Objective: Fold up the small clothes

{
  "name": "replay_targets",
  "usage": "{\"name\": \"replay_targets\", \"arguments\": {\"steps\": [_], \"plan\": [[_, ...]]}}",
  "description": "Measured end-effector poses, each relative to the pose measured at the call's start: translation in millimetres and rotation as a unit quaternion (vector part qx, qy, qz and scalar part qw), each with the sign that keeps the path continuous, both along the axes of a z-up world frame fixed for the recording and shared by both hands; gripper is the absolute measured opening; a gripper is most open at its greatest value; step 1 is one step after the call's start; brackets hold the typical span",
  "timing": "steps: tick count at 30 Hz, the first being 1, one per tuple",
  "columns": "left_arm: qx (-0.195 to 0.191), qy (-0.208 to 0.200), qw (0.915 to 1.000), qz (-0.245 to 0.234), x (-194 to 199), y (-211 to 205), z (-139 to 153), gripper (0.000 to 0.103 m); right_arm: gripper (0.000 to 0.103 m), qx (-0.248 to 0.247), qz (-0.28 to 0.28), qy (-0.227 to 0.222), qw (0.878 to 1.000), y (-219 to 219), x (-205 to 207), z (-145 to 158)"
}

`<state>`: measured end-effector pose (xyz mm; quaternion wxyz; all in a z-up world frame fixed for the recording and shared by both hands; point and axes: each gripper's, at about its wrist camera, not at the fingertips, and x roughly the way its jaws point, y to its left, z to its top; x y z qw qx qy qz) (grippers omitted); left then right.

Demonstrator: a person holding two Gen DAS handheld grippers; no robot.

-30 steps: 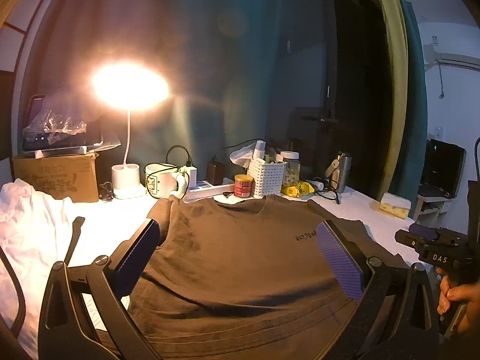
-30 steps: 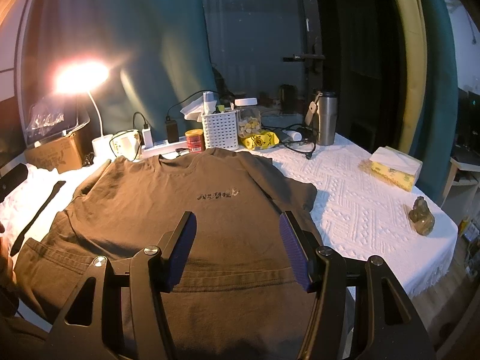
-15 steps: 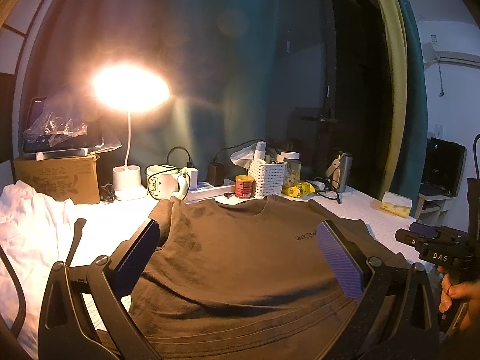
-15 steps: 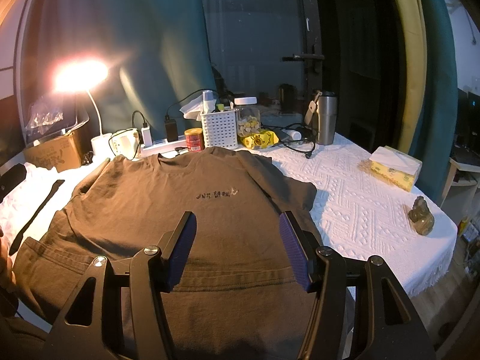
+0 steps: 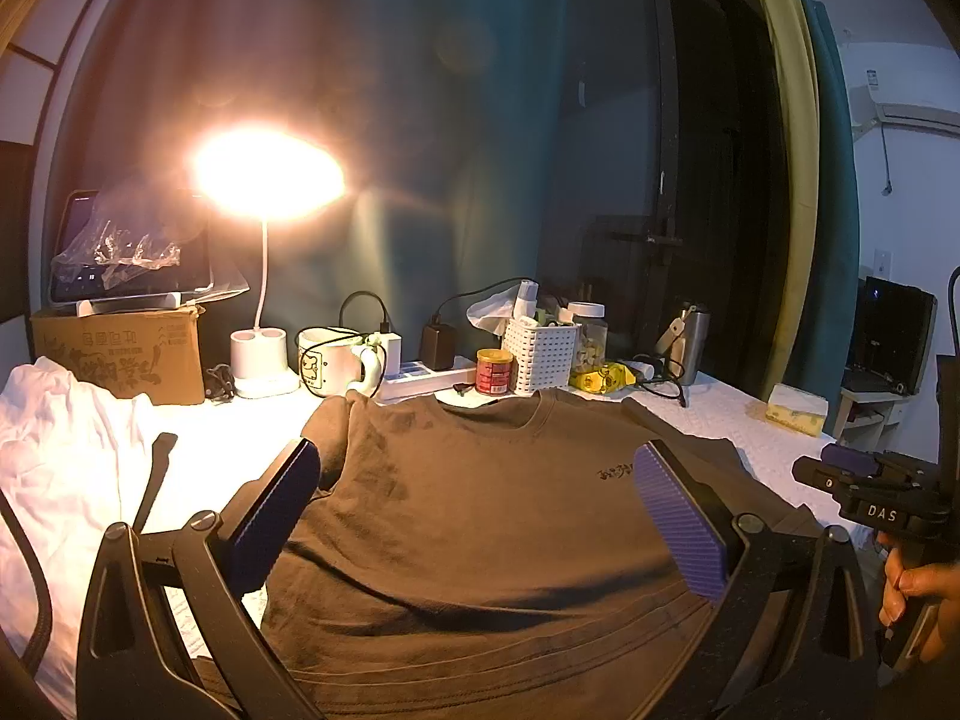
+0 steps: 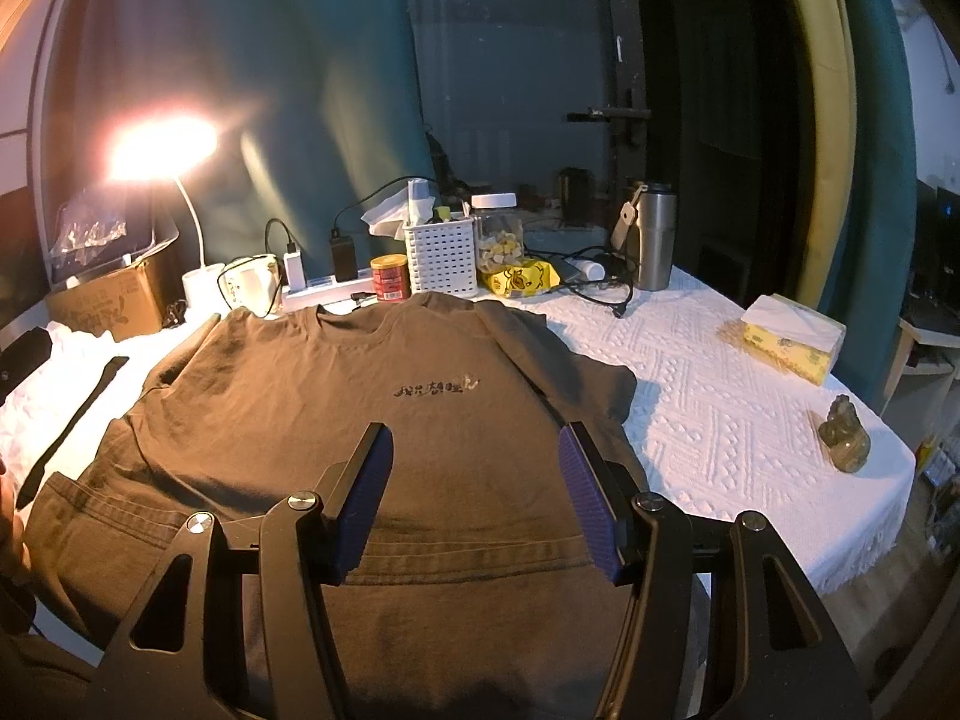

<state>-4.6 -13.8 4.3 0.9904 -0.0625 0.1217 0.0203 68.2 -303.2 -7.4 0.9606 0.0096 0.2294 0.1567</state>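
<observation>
White cloth (image 5: 66, 450) lies at the left of the worktop (image 6: 720, 396). Left claw (image 5: 480, 516): jaws spread wide, nothing between the pads, poised above the brown T-shirt (image 6: 336, 396). The T-shirt lies flat, front up, collar toward the white basket (image 6: 441, 255). Right claw (image 6: 477, 498): jaws apart, empty, over the shirt's hem. A tissue box (image 6: 792, 339) sits at the right.

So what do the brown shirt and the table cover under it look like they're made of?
The brown shirt looks like soft matte cotton knit: it lies limp with shallow wrinkles, a ribbed collar and a stitched hem. The white table cover looks like thick textured fabric, perhaps quilted or woven, with raised diamond and zigzag patterns; its exact fibre can't be told.
</observation>
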Motion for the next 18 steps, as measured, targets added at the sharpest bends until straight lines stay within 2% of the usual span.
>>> {"name": "replay_targets", "arguments": {"steps": [11, 18], "plan": [[-0.001, 0.007, 1.0, -0.001, 3.4, 1.3, -2.9, 0.103, 0.061, -0.002, -0.002, 0.0, 1.0, 2.6, 1.6, -2.7], [-0.003, 0.025, 0.9997, -0.002, 18.5, 3.2, -5.4, 0.103, 0.061, -0.007, -0.012, 0.005, 1.0, -1.9, 20.0, -4.7]]}}
